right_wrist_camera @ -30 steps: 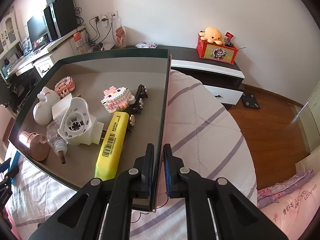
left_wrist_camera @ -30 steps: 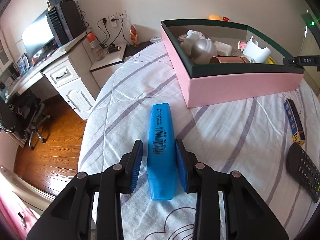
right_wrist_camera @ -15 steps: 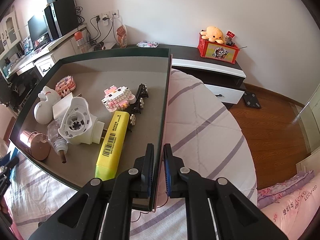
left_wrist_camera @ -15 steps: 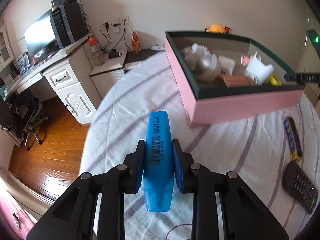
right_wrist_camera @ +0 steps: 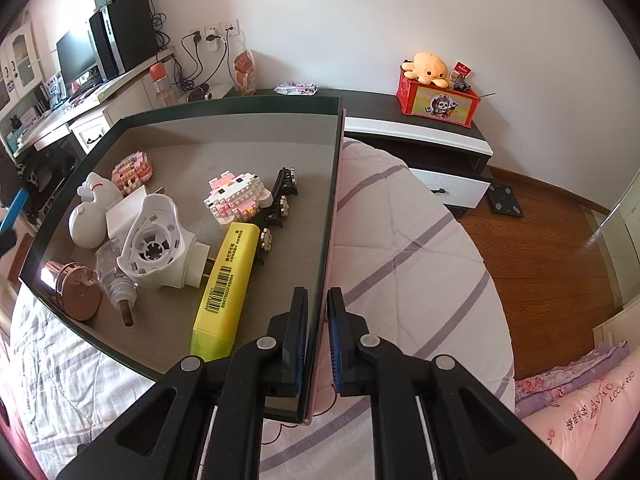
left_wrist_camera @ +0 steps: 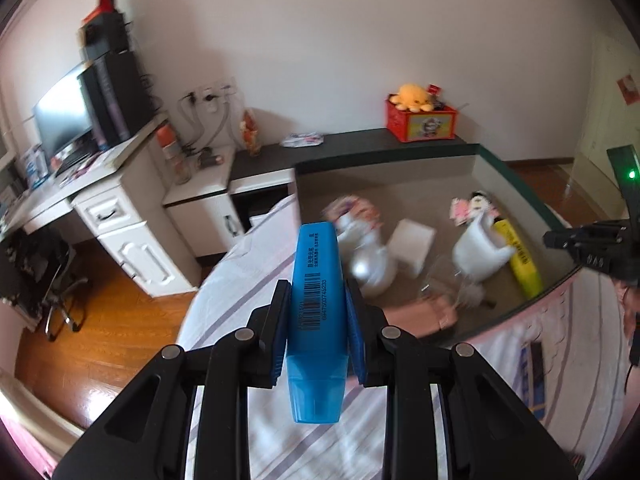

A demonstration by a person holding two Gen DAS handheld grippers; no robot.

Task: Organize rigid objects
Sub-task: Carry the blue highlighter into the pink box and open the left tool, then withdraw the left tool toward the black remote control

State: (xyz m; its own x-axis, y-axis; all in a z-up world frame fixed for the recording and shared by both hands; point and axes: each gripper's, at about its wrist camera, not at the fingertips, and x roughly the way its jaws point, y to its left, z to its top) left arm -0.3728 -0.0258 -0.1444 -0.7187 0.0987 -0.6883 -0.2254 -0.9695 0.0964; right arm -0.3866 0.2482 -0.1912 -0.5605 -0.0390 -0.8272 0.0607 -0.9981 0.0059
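Observation:
My left gripper (left_wrist_camera: 317, 294) is shut on a blue highlighter (left_wrist_camera: 316, 312) and holds it in the air above the bed, near the left edge of the pink box (left_wrist_camera: 400, 168). My right gripper (right_wrist_camera: 318, 300) is shut on the right wall of the pink box (right_wrist_camera: 334, 184). The box holds a yellow highlighter (right_wrist_camera: 226, 280), a white plastic part (right_wrist_camera: 154, 242), a pink block figure (right_wrist_camera: 236, 196), a white figurine (right_wrist_camera: 90, 216) and a copper-capped bottle (right_wrist_camera: 76, 288). The blue highlighter's tip shows at the far left of the right wrist view (right_wrist_camera: 14, 210).
The box lies on a striped white quilt (right_wrist_camera: 400, 248). A white desk with a monitor (left_wrist_camera: 60, 120) stands left of the bed. A dark cabinet carries a red box with an orange plush (right_wrist_camera: 436, 92). A small boxed item lies on the quilt (left_wrist_camera: 534, 376).
My left gripper closed on the blue highlighter, lifted it off the quilt and carried it up toward the box. My right gripper has stayed clamped on the box wall.

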